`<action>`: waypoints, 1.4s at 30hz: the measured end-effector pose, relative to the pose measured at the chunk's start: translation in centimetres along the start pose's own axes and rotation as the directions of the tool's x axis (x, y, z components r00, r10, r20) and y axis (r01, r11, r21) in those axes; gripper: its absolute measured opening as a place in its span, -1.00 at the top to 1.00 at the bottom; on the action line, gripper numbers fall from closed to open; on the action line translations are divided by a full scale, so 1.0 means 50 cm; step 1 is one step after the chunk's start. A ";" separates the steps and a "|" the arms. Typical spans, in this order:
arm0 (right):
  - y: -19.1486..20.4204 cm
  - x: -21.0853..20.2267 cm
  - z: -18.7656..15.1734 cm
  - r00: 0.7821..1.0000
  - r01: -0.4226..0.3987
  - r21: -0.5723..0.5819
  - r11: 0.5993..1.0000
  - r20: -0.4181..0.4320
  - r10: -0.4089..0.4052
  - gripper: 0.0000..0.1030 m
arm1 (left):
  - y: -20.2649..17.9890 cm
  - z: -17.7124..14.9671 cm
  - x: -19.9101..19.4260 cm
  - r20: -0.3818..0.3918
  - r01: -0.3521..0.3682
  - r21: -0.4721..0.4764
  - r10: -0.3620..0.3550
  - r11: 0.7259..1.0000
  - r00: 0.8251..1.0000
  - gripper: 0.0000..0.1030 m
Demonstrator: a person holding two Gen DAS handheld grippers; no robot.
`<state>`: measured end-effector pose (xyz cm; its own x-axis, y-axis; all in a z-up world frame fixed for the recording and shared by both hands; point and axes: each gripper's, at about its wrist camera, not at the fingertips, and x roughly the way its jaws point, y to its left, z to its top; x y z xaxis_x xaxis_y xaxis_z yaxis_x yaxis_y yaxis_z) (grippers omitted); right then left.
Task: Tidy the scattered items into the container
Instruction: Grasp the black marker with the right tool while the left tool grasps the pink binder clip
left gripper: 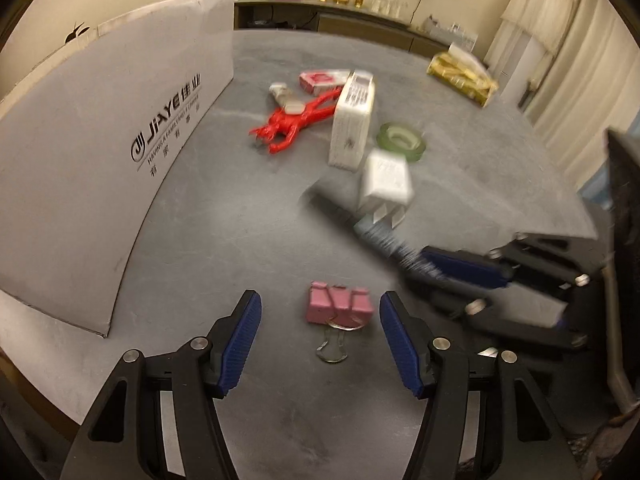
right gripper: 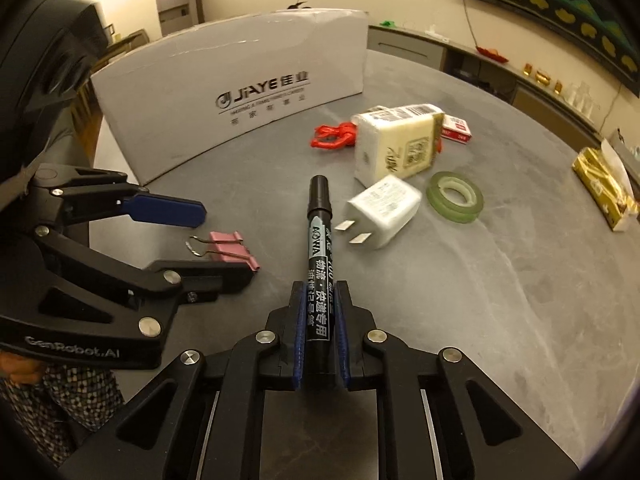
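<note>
A pink binder clip (left gripper: 340, 308) lies on the grey table (left gripper: 240, 240) between the fingers of my open left gripper (left gripper: 320, 301), which straddles it without touching. My right gripper (right gripper: 319, 292) is shut on a black marker (right gripper: 318, 216) that points forward over the table. In the left wrist view the right gripper (left gripper: 432, 276) and marker (left gripper: 336, 208) show blurred at the right. The right wrist view shows the left gripper (right gripper: 216, 240) around the clip (right gripper: 230, 254). A white cardboard box (left gripper: 100, 160) (right gripper: 240, 92), the container, stands at the left.
Past the marker lie a white charger plug (right gripper: 384, 210), a green tape roll (right gripper: 454, 196), a white tissue pack (right gripper: 400, 144), a red toy (right gripper: 332, 138) and a red-white packet (right gripper: 456, 128). A gold pack (right gripper: 600, 188) sits at the far right edge. Patterned clothing (right gripper: 60, 392) shows low left.
</note>
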<state>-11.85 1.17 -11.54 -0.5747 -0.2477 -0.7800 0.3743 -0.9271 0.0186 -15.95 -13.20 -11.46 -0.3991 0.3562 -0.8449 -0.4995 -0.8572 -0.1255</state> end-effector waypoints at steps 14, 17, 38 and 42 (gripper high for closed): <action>-0.074 -0.040 -0.040 0.993 -0.116 0.233 0.966 0.040 0.110 0.73 | -0.026 0.009 0.006 0.054 -0.079 0.081 0.074 0.994 0.996 0.35; -0.075 -0.049 -0.047 0.990 -0.138 0.268 0.953 0.053 0.129 0.73 | -0.035 0.009 -0.003 0.077 -0.069 0.087 0.063 0.994 0.995 0.35; -0.023 -0.128 -0.033 0.992 -0.114 0.286 0.951 0.080 0.095 0.73 | -0.037 0.016 -0.098 0.215 -0.020 0.052 0.009 0.998 0.977 0.35; -0.010 -0.146 -0.027 0.993 -0.101 0.284 0.953 0.083 0.081 0.73 | -0.031 0.019 -0.122 0.242 0.000 0.042 -0.010 0.999 0.970 0.35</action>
<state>-6.88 3.84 -6.69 -0.6008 -0.3444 -0.7214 0.2082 -0.9387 0.2747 -13.48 -13.70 -5.64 -0.5686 0.4441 -0.6925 -0.5311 -0.8410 -0.1032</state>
